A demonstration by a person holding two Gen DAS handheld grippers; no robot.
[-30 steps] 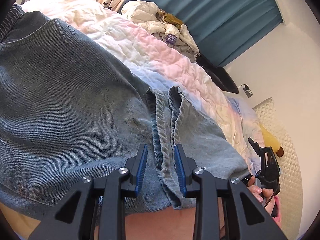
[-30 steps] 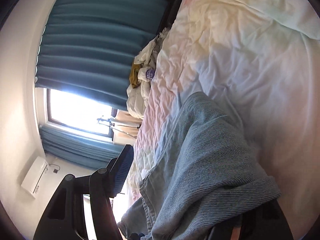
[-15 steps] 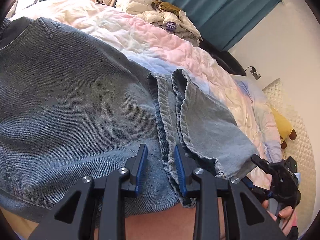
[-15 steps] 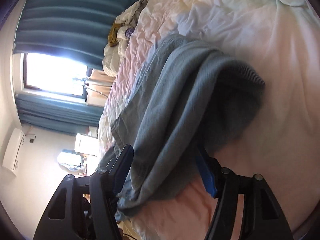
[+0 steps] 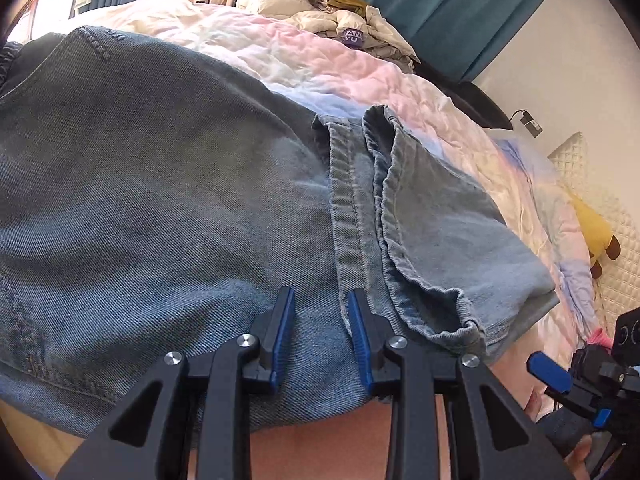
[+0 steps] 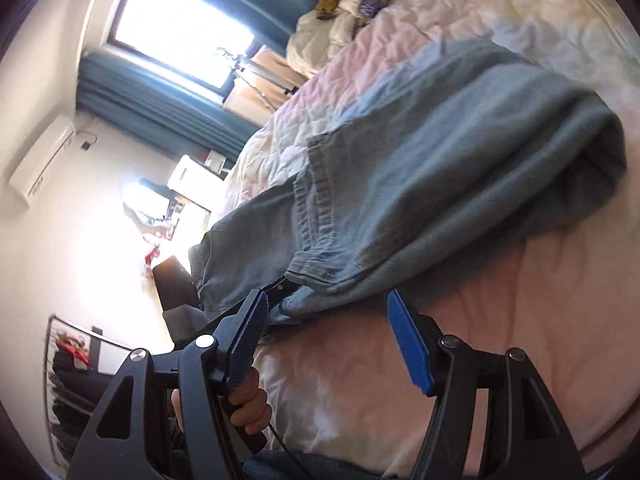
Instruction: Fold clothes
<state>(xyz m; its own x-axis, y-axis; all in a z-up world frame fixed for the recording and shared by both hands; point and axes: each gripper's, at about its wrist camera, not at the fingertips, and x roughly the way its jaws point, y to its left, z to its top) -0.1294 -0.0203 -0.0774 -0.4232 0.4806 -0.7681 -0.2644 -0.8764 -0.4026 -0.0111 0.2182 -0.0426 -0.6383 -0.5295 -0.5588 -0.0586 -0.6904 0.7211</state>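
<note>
Right hand-held gripper has let go of the jeans and pulled back, jaws apart; left hand-held gripper hovers part-open, empty; jeans lie folded on bed; risk: loose hem flops open if nudged.

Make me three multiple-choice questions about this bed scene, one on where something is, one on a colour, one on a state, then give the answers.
1. Where do the jeans lie?
A. on the pastel quilt
B. on a chair
C. on the floor

2. What colour are the curtains?
A. red
B. teal blue
C. white

3. How is the right gripper?
A. shut on a sock
B. shut on a pillow
C. open, holding nothing

Answers:
1 A, the denim spreads across the quilt on the bed.
2 B, teal folds hang beside the window in the right wrist view.
3 C, its blue pads stand apart with only the bed surface showing between them, just short of the folded denim.
</note>
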